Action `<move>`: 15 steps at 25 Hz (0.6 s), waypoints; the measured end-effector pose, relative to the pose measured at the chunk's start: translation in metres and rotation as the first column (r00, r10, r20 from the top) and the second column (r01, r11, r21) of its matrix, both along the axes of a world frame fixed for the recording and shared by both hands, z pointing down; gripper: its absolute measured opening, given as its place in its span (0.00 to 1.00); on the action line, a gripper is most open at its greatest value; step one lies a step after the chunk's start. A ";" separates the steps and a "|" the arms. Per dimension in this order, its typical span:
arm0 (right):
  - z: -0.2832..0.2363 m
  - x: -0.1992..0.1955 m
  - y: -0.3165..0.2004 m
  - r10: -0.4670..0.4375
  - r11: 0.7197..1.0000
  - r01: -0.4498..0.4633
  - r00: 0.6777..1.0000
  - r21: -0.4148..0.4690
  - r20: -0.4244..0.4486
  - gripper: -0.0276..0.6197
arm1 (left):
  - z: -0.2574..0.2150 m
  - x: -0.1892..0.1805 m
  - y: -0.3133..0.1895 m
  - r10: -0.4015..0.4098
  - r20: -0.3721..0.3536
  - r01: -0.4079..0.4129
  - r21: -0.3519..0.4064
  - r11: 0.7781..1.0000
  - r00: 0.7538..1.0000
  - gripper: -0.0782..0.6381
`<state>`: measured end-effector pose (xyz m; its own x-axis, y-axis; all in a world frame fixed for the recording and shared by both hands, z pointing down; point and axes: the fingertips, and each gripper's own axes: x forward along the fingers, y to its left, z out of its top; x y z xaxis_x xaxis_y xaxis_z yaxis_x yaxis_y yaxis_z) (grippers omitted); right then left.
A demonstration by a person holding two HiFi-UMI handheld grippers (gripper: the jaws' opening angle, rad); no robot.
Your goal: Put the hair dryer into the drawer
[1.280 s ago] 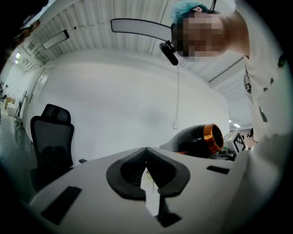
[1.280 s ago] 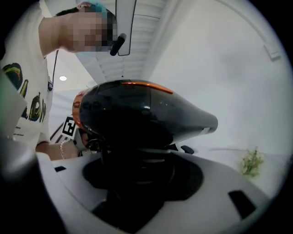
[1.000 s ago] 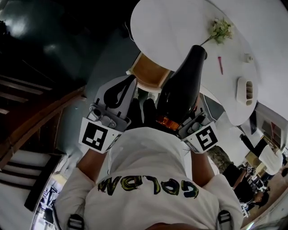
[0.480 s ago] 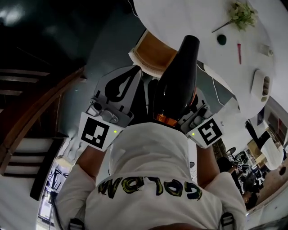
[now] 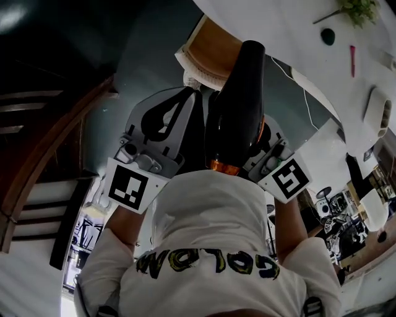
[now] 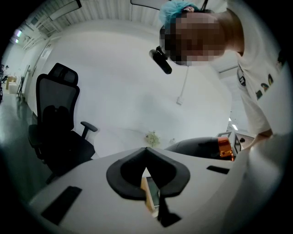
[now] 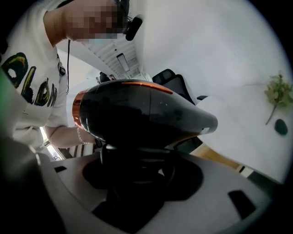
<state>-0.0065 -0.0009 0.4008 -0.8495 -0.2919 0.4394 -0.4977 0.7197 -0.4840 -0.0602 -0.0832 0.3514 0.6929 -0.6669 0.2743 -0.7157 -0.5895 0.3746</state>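
Much of the right claw [image 7: 137, 176] is hidden. From the head view, the glossy black hair dryer with an orange metallic ring at its rear [image 5: 238, 105] covers the jaws, and only the square-marker cube and some grey housing show beside it. In the right gripper view the dryer's rounded, tapering plastic barrel fills the middle. The jaws stand wide, pinching its handle, which sinks into dark padding and is hard to make out.

The dryer is held in the air, its nozzle pointing at the open drawer with a tan wooden bottom and white front [image 5: 213, 52]. This one drawer hangs under the white round table [image 5: 297, 37]. The nozzle overlaps the drawer's near edge, and whether it has crossed the rim cannot be told.

The left claw [image 5: 187, 94] is pale grey with matte black pads. Its jaws are pressed together at the tips with nothing between them. A sliver of the drawer's wood shows through the slit lower down.

On the smooth table top lie one green leafy sprig [image 5: 356, 7], partly cut off by the frame, one small dark round blob [image 5: 328, 36] and one thin pink stick [image 5: 352, 60].

One black mesh office chair [image 6: 59, 123] stands in the left gripper view.
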 end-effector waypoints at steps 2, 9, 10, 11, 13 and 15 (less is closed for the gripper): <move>0.008 -0.004 0.006 -0.025 1.000 0.025 1.000 -0.017 0.004 0.47 | 0.010 0.000 0.003 0.007 0.007 -0.007 -0.008 1.000 1.000 0.12; 0.041 -0.012 0.019 -0.087 0.992 0.088 0.996 -0.088 0.022 0.47 | 0.038 0.001 0.009 0.030 0.032 -0.030 -0.024 0.999 0.999 0.12; 0.047 -0.012 0.019 -0.096 0.991 0.097 0.995 -0.094 0.019 0.47 | 0.043 0.002 0.009 0.037 0.036 -0.036 -0.027 0.999 0.999 0.12; 0.053 -0.012 0.018 -0.106 0.989 0.107 0.994 -0.098 0.014 0.47 | 0.048 0.003 0.010 0.044 0.041 -0.043 -0.031 0.999 0.998 0.12; 0.064 -0.013 0.019 -0.127 0.985 0.127 0.992 -0.114 0.005 0.47 | 0.058 0.005 0.012 0.059 0.051 -0.057 -0.043 0.997 0.997 0.12; 0.073 -0.014 0.020 -0.146 0.980 0.144 0.989 -0.135 -0.005 0.47 | 0.069 0.006 0.014 0.074 0.061 -0.071 -0.057 0.996 0.995 0.12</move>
<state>-0.0206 0.0189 0.4739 -0.8715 -0.1041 0.4792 -0.4009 0.7139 -0.5741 -0.0543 -0.0693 0.4199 0.7189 -0.5984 0.3537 -0.6951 -0.6207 0.3629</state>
